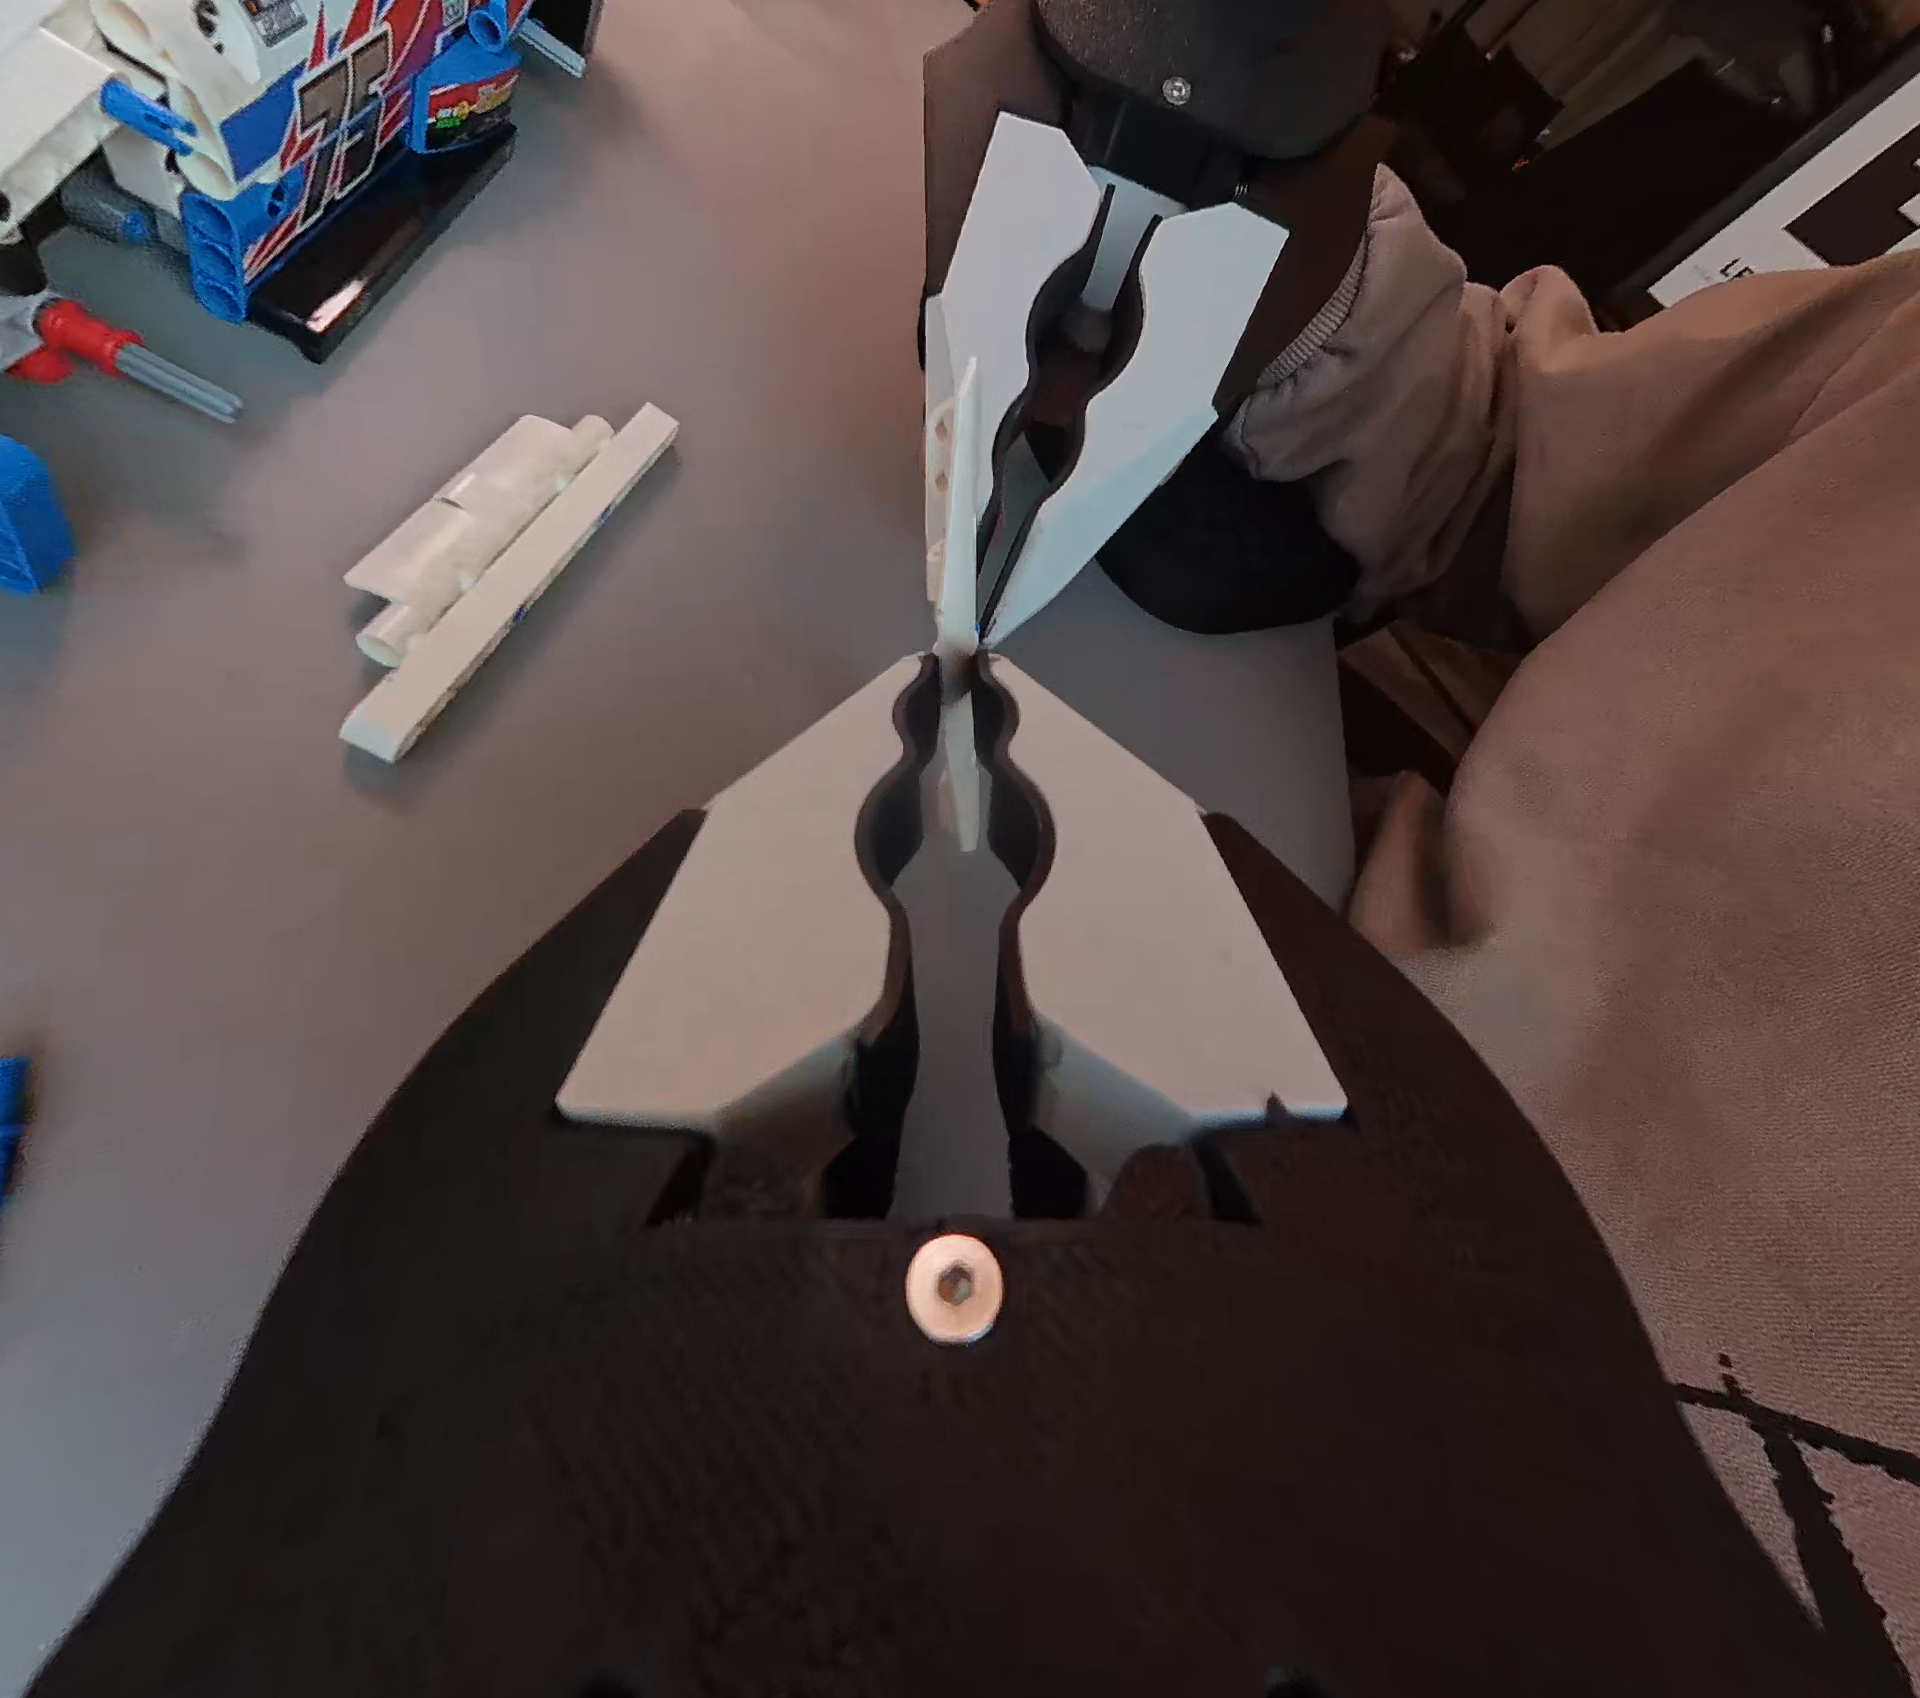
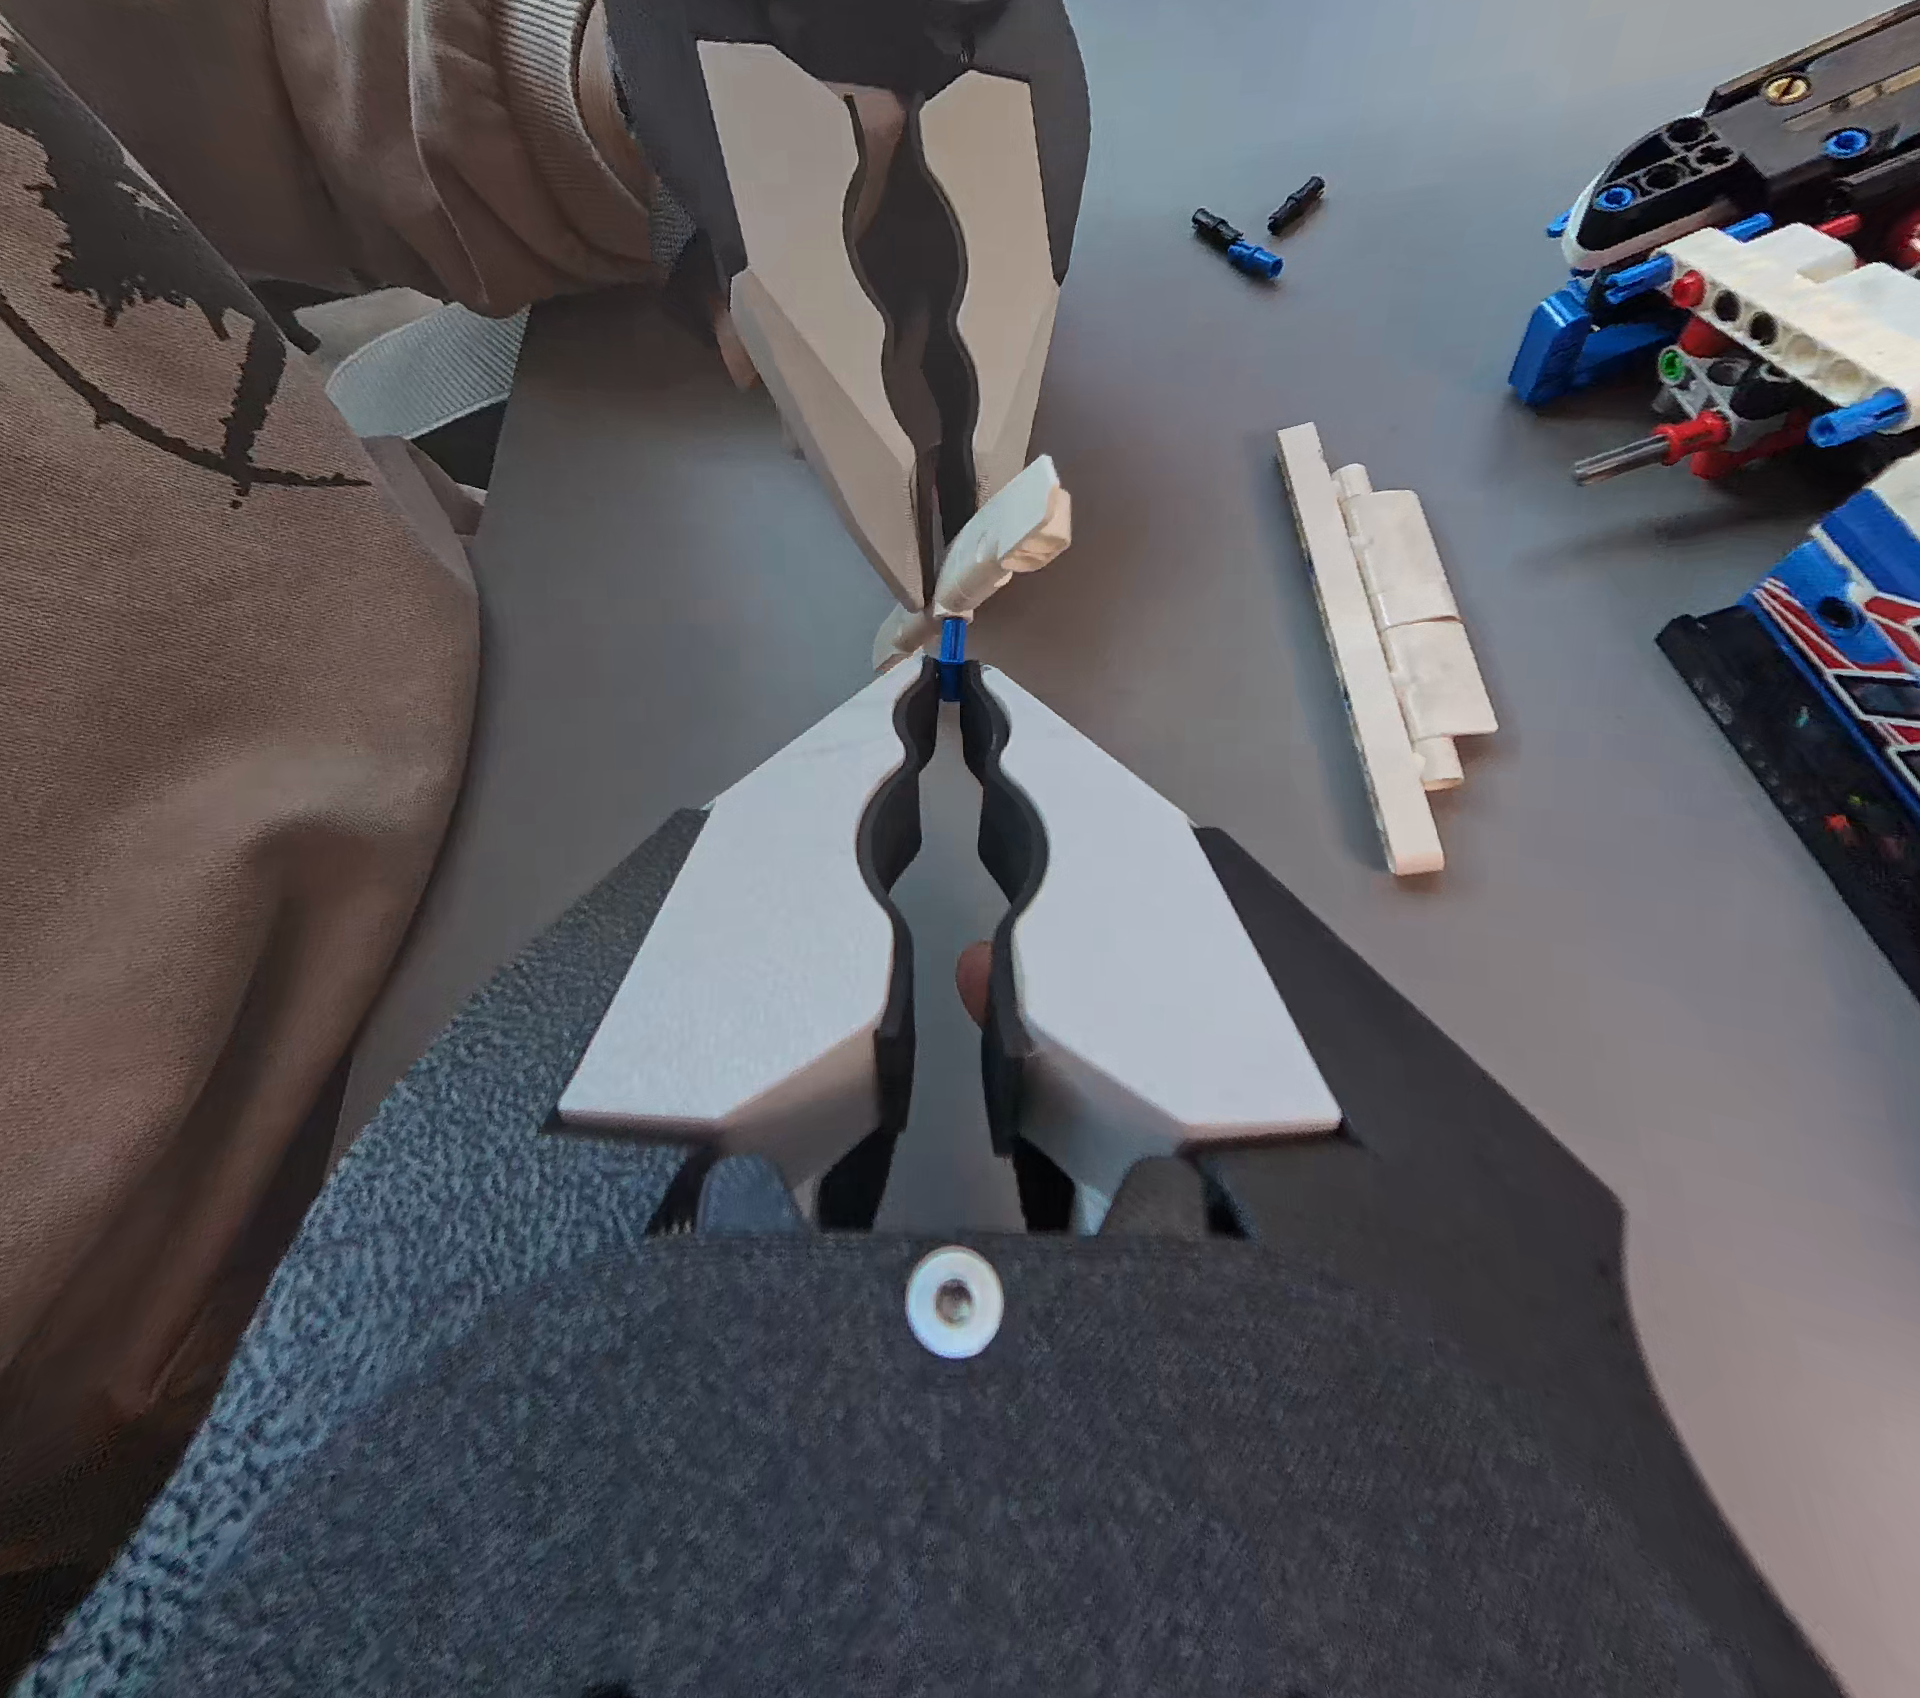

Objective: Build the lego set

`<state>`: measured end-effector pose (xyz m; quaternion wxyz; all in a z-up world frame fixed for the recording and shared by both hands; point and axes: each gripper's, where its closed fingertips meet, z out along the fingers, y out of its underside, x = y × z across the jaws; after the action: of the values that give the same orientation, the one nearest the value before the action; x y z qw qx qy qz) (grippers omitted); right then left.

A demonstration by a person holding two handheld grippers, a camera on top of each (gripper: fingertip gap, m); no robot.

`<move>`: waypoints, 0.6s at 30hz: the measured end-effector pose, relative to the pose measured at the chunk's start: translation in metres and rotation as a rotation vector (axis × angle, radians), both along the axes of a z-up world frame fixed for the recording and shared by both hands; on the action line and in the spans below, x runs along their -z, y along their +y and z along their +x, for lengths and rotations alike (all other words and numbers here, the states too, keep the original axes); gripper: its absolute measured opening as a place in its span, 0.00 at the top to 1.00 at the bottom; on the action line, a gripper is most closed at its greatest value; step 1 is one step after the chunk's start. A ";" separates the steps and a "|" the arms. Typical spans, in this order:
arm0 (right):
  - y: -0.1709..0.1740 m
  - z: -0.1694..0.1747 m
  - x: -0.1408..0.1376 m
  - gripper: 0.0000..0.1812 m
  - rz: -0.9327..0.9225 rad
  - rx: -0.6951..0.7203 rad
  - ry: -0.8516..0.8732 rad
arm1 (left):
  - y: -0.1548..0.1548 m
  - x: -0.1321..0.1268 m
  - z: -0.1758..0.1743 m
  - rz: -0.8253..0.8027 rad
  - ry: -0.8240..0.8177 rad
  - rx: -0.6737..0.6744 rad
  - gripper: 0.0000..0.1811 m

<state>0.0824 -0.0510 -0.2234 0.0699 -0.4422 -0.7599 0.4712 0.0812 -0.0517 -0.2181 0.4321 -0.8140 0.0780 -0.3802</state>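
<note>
Two grippers meet tip to tip above the table [image 2: 1195,38], near the white beam [image 2: 1361,640]: your left gripper [image 1: 958,661] clamps the white panel [image 1: 961,505], your right gripper [image 2: 948,674] pinches the blue pin [image 2: 951,649]; keep the pin square to its hole, press straight.

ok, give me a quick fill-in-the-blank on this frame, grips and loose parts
1. The right gripper jaws are shut on a small ____ pin.
2. The left gripper holds a thin ____ piece.
3. The two grippers meet tip to tip ____ the grey table.
4. The long white assembly lies ____ on the table.

Missing: blue; white; above; loose
</note>
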 end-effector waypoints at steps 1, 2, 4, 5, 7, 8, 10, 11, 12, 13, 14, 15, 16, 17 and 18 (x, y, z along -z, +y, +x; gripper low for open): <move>0.000 0.000 0.000 0.99 0.007 -0.001 -0.003 | 0.000 0.000 0.000 0.010 0.018 0.003 0.98; -0.001 0.000 0.000 0.99 0.010 0.001 -0.002 | 0.000 0.000 0.000 0.015 0.023 0.007 0.98; -0.001 0.001 0.000 0.99 0.011 0.002 -0.006 | -0.001 -0.001 0.000 0.017 0.017 0.010 0.98; -0.001 0.001 0.000 0.99 0.018 0.001 -0.007 | -0.001 0.000 0.000 0.020 0.027 0.012 0.98; -0.001 0.002 0.002 0.99 0.032 -0.002 -0.014 | -0.001 0.002 0.001 0.041 0.088 0.024 0.98; -0.002 0.002 0.003 0.99 0.034 -0.002 -0.014 | -0.001 0.002 0.002 0.056 0.123 0.031 0.98; -0.002 0.002 0.003 0.99 0.043 -0.001 -0.011 | -0.002 0.003 0.002 0.071 0.173 0.043 0.98; -0.002 0.002 0.003 0.99 0.051 -0.001 -0.005 | -0.002 0.003 0.002 0.079 0.199 0.045 0.98; -0.002 0.002 0.003 0.99 0.057 -0.002 0.001 | -0.002 0.003 0.001 0.088 0.226 0.047 0.98; -0.002 0.002 0.003 0.99 0.066 -0.003 0.008 | -0.002 0.003 0.001 0.093 0.245 0.047 0.98; -0.001 0.002 0.003 0.99 0.077 -0.006 0.018 | -0.002 0.003 0.001 0.091 0.250 0.045 0.98; -0.001 0.001 0.002 0.99 0.090 -0.010 0.031 | -0.002 0.003 0.001 0.082 0.234 0.042 0.98; -0.001 0.001 0.002 0.99 0.109 -0.014 0.051 | -0.002 0.003 0.001 0.067 0.202 0.038 0.98; -0.001 0.000 0.001 0.99 0.124 -0.017 0.068 | -0.002 0.002 0.000 0.049 0.157 0.034 0.98; -0.001 0.000 -0.001 0.99 0.130 -0.023 0.079 | -0.003 0.001 0.000 0.029 0.103 0.031 0.98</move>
<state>0.0828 -0.0525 -0.2225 0.1228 -0.4093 -0.7905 0.4388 0.0813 -0.0544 -0.2194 0.4333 -0.8248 0.1181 -0.3434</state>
